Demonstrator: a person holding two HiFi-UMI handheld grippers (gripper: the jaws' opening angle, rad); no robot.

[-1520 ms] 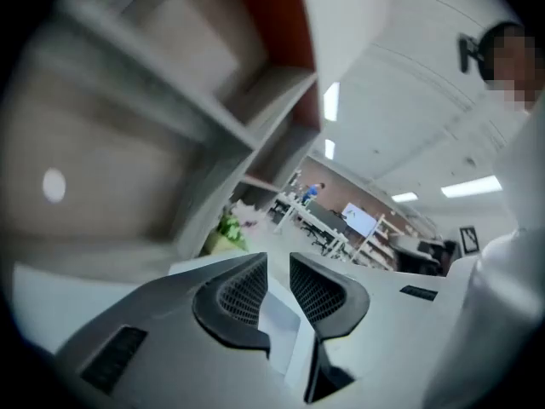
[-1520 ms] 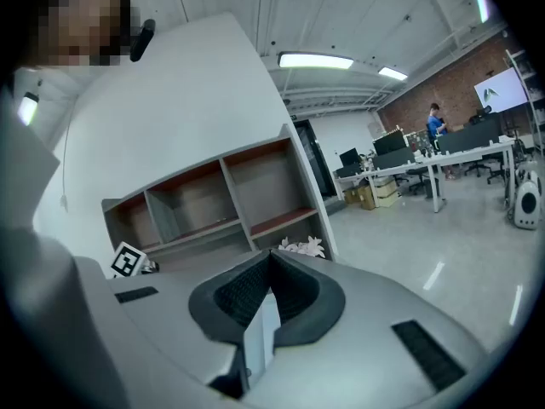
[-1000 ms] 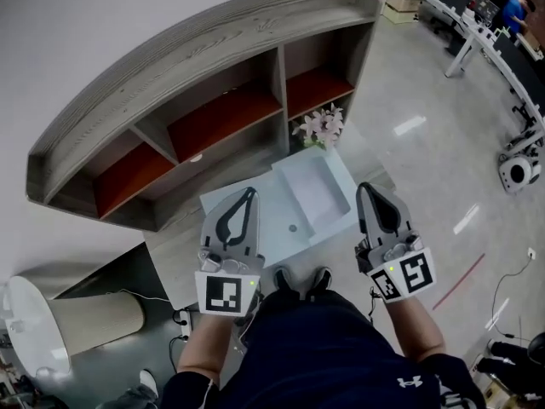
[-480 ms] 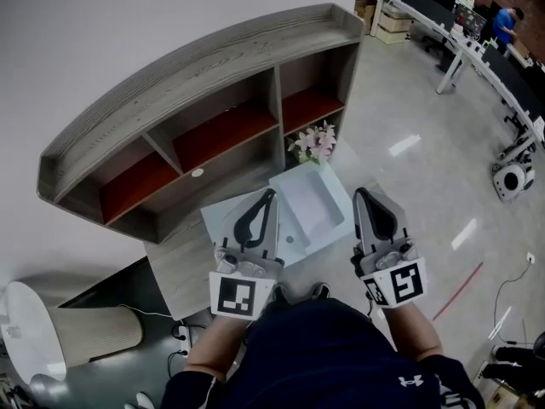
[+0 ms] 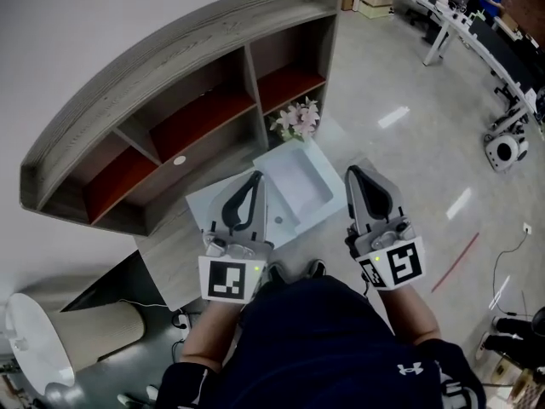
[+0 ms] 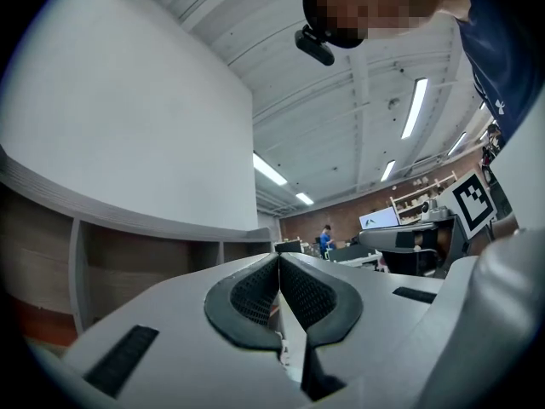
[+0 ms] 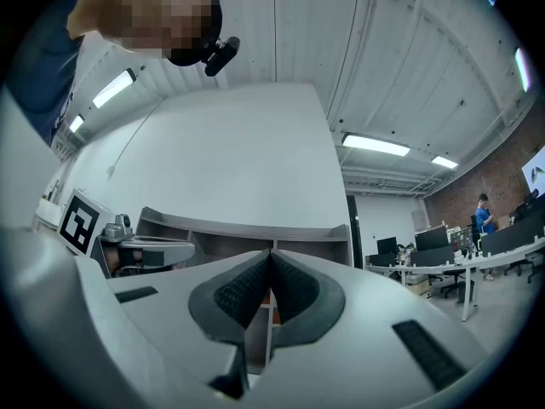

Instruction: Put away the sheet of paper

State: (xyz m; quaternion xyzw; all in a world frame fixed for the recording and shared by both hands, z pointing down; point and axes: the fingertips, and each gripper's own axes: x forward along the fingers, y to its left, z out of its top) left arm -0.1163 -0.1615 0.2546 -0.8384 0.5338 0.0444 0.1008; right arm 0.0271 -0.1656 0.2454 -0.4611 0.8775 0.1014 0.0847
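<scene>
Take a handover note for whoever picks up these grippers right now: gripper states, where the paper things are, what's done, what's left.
Left gripper: shut, empty.
Right gripper: shut, empty.
Both are held over the low table in front of the shelf.
A white tray sits by the flowers, with a pale flat sheet beside it.
Done: nothing is in hand. I cannot tell if the paper is stowed.
Left: probably check the sheet and put it away if needed.

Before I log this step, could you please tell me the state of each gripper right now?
Left gripper: closed, holding nothing.
Right gripper: closed, holding nothing.
</scene>
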